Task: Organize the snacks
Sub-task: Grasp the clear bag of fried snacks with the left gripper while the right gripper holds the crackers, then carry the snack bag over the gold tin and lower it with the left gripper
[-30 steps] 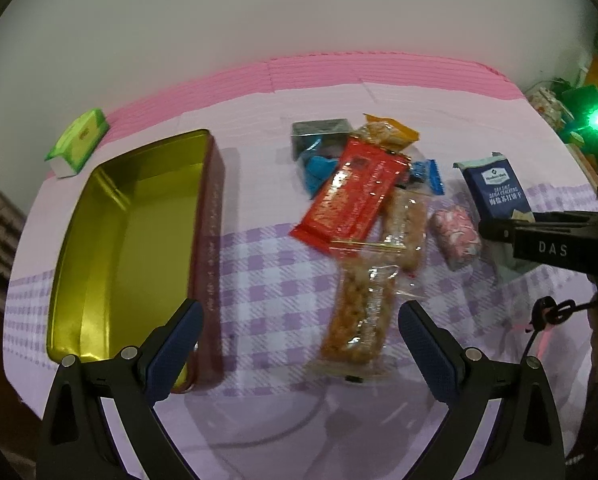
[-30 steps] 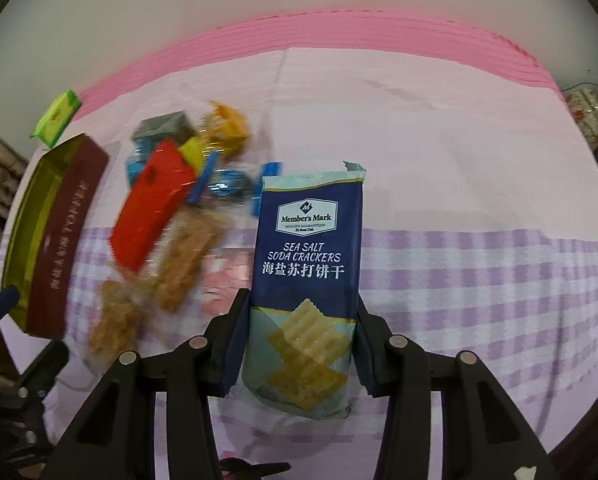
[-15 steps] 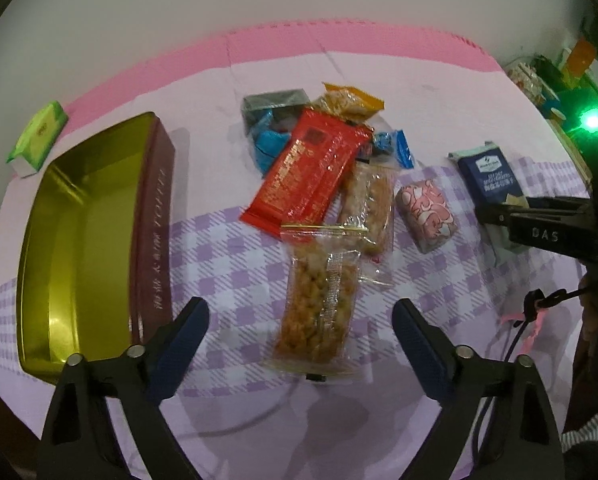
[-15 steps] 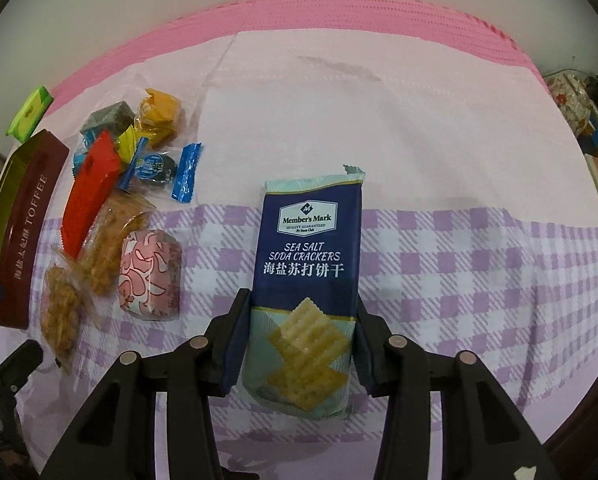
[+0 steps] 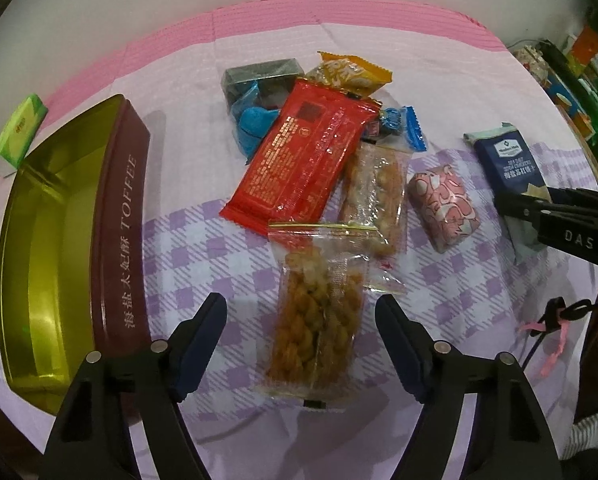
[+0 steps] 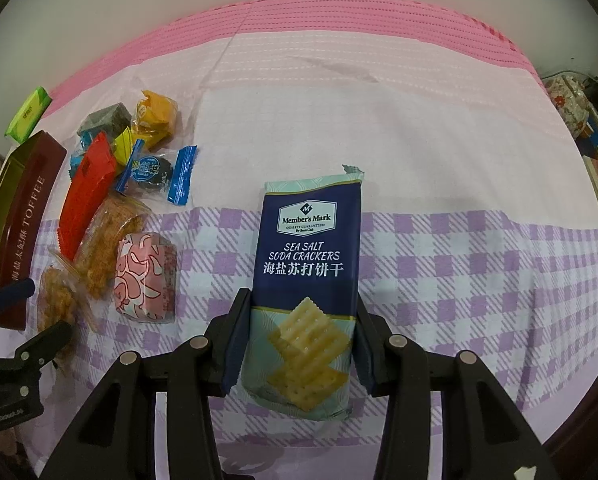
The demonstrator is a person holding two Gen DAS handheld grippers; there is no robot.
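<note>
My left gripper [image 5: 301,326] hangs over a clear pack of fried twists [image 5: 317,312]; its jaws are closing with the pack between them, pads apart from it. My right gripper [image 6: 303,336] is shut on a navy soda cracker pack [image 6: 311,256], also seen in the left wrist view as the cracker pack [image 5: 507,160]. A heap of snacks lies beside it: a red pack [image 5: 303,152], a second clear pack [image 5: 375,188], a pink wrapped cake [image 5: 443,208], a blue candy [image 6: 155,170], an orange pouch [image 5: 349,74]. An open gold toffee tin [image 5: 43,240] stands at the left.
A small green box [image 5: 17,132] sits behind the tin near the pink mat edge. A dark grey box [image 5: 259,78] and a blue wrapper [image 5: 253,128] lie at the back of the heap. Cluttered shelves [image 5: 571,80] stand at the far right.
My left gripper has sunk toward the twist pack and its jaws have narrowed around it. The right gripper shifted right of the heap early on, then held still with the cracker pack.
</note>
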